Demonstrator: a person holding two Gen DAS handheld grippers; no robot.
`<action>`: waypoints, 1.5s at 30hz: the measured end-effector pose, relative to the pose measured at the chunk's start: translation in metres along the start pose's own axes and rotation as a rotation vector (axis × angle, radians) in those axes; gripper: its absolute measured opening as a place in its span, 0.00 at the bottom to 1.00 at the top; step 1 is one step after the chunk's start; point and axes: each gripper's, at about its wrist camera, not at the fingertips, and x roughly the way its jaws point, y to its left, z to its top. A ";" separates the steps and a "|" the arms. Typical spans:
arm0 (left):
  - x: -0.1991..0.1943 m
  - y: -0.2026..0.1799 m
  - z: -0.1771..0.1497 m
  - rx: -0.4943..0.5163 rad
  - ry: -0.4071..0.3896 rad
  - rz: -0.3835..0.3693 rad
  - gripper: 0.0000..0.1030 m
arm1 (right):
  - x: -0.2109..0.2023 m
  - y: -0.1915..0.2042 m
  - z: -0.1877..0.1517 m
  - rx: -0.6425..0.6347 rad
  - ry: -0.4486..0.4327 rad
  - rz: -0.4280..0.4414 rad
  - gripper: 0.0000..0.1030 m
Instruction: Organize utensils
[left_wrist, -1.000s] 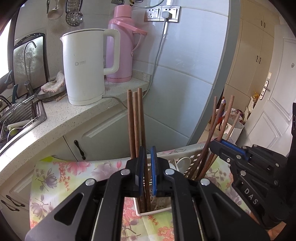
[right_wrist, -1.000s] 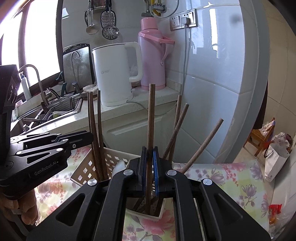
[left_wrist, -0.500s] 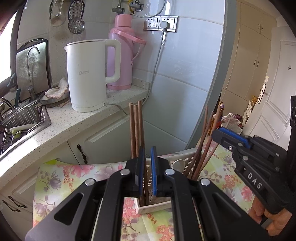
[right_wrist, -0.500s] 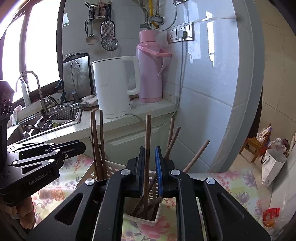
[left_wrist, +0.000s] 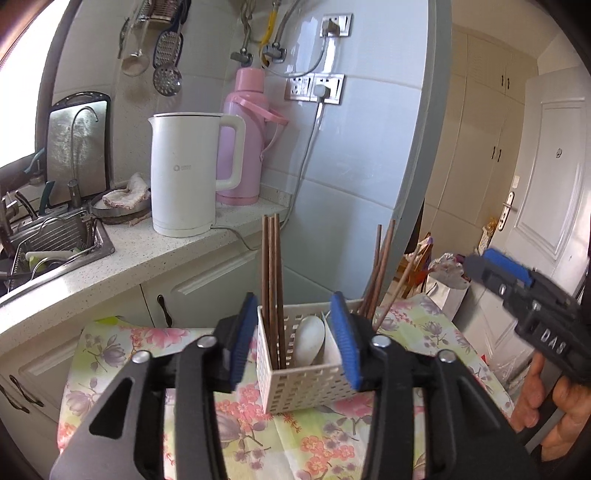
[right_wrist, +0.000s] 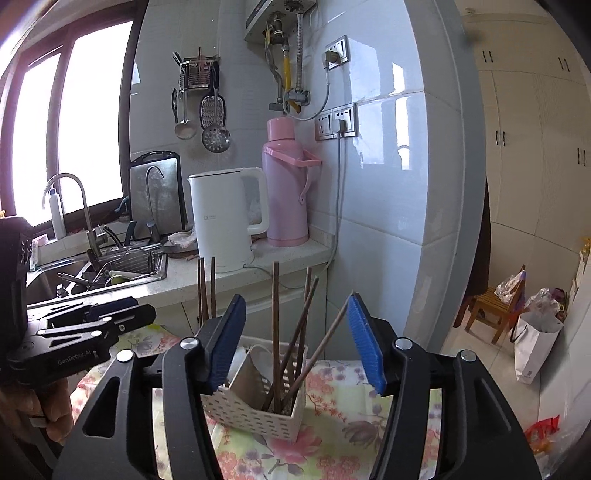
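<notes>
The left gripper (left_wrist: 295, 339), its jaws just opened, holds nothing. Ahead, a white perforated basket (left_wrist: 306, 384) on the floral tablecloth (left_wrist: 110, 354) holds upright brown chopsticks (left_wrist: 271, 280) and a white spoon (left_wrist: 309, 339).

Both grippers just popped open: left gripper (left_wrist: 293, 339) partway, right gripper (right_wrist: 295, 343) wider, nothing pinched in either, both tilted slightly down.

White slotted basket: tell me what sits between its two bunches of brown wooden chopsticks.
A white ceramic spoon stands in the middle compartment of the basket, between the left chopsticks and right chopsticks; left wrist view.
</notes>
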 end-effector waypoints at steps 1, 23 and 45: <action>-0.003 0.001 -0.008 -0.006 -0.005 0.002 0.45 | -0.003 -0.001 -0.012 0.012 0.004 -0.001 0.63; 0.003 0.004 -0.095 0.016 -0.086 0.045 0.71 | 0.024 -0.004 -0.111 0.035 0.064 -0.005 0.78; 0.005 0.008 -0.095 0.005 -0.083 0.052 0.82 | 0.025 -0.007 -0.109 0.044 0.061 -0.002 0.80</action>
